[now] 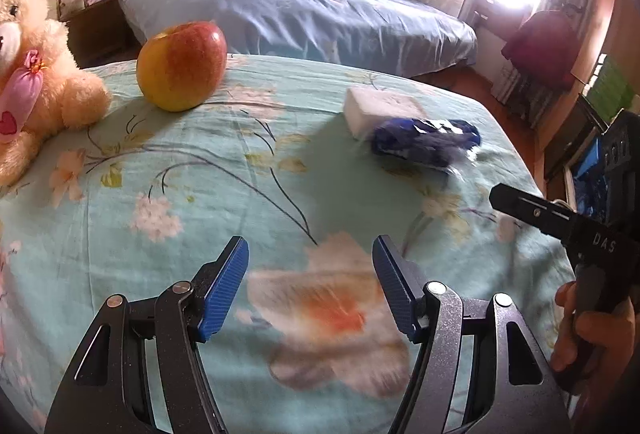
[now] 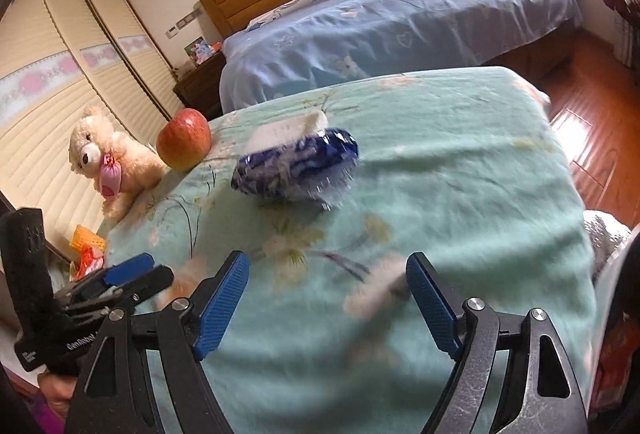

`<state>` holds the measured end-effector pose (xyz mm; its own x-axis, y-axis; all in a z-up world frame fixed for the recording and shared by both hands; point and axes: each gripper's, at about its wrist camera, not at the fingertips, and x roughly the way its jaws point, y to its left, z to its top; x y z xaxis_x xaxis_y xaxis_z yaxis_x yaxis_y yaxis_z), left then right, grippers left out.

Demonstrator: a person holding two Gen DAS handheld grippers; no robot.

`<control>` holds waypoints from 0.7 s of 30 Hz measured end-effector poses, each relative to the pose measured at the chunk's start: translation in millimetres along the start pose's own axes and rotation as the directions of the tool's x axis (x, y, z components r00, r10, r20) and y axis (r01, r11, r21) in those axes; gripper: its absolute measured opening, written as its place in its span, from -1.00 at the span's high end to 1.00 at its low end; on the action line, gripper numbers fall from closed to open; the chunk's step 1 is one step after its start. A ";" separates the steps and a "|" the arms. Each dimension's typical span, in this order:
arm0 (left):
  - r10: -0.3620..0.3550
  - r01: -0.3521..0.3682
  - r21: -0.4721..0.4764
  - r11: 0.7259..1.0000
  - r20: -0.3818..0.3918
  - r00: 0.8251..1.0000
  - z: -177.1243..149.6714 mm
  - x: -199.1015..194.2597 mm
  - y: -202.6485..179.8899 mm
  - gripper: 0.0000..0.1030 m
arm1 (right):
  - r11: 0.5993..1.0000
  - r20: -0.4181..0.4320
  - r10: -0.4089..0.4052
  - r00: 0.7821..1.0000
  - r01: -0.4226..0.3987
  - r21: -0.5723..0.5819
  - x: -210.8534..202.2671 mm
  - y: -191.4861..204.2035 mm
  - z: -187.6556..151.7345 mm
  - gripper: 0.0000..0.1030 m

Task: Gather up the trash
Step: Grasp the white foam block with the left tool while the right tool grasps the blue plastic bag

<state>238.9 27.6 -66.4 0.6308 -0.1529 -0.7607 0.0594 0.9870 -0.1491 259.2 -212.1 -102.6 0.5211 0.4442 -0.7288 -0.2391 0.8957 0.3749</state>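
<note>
The left gripper (image 1: 310, 262) is spread wide with nothing between its blue pads, held low over a green flowered bedspread (image 1: 240, 194). The right gripper (image 2: 328, 274) is likewise spread wide and holds nothing, over the same bedspread. In the left wrist view, the right gripper's black body shows at the right edge, held by a hand (image 1: 588, 330).

Ahead of both grippers, well apart from their fingertips, a crumpled blue wrapper (image 1: 426, 146) lies on the bedspread, blurred, just beside a white block (image 1: 382, 110) behind it; whether the two touch cannot be told. Further left sits an apple (image 1: 182, 66), and beside it, at the bedspread's edge, a cream teddy bear (image 1: 36, 74). Beyond stands a bed (image 1: 300, 18) with blue sheets, folded blue pillows and a wooden headboard.
</note>
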 end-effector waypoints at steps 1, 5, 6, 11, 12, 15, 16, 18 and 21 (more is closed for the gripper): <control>0.000 0.000 -0.001 1.000 -0.004 1.000 3.6 3.9 2.1 -0.27 | 1.000 0.001 0.003 1.000 -0.003 -0.001 3.3 0.6 3.6 -0.60; -0.005 0.005 -0.002 1.000 -0.017 1.000 17.8 17.0 8.8 -0.27 | 0.999 0.009 0.036 0.999 -0.036 0.014 16.5 -0.5 19.3 -0.60; -0.005 0.005 -0.002 1.000 -0.018 1.000 21.2 19.7 10.3 -0.27 | 0.999 0.011 0.042 0.999 -0.042 0.019 20.0 -1.1 22.7 -0.60; -0.017 0.017 0.002 1.000 -0.033 0.999 36.5 34.4 17.8 -0.27 | 0.998 0.011 0.057 0.998 -0.057 0.037 36.8 -4.0 35.1 -0.60; -0.020 0.020 0.004 1.000 -0.036 0.999 38.9 36.7 18.2 -0.27 | 0.997 0.008 0.061 0.998 -0.061 0.041 41.1 -4.7 37.0 -0.60; -0.031 0.032 0.022 0.999 -0.039 0.999 46.3 43.0 15.7 -0.27 | 0.998 0.006 0.060 0.998 -0.060 0.028 47.4 -4.3 38.7 -0.34; -0.032 0.033 0.031 0.999 -0.040 0.999 48.7 45.5 13.4 -0.27 | 0.998 0.000 0.061 0.998 -0.061 0.020 48.9 -3.8 39.0 -0.20; -0.041 0.043 0.046 0.998 -0.042 0.998 52.7 50.1 9.5 -0.27 | 0.998 -0.007 0.060 0.998 -0.060 0.005 49.2 -2.2 38.3 0.03; -0.062 0.065 0.065 0.996 -0.045 0.997 57.4 56.7 0.7 -0.27 | 0.998 -0.006 0.053 0.999 -0.053 -0.026 42.9 1.5 35.7 0.21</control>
<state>319.2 22.4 -73.3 0.5907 -0.2156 -0.7775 0.1504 0.9762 -0.1564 310.5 -192.5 -112.8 0.5026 0.4913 -0.7114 -0.2880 0.8710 0.3981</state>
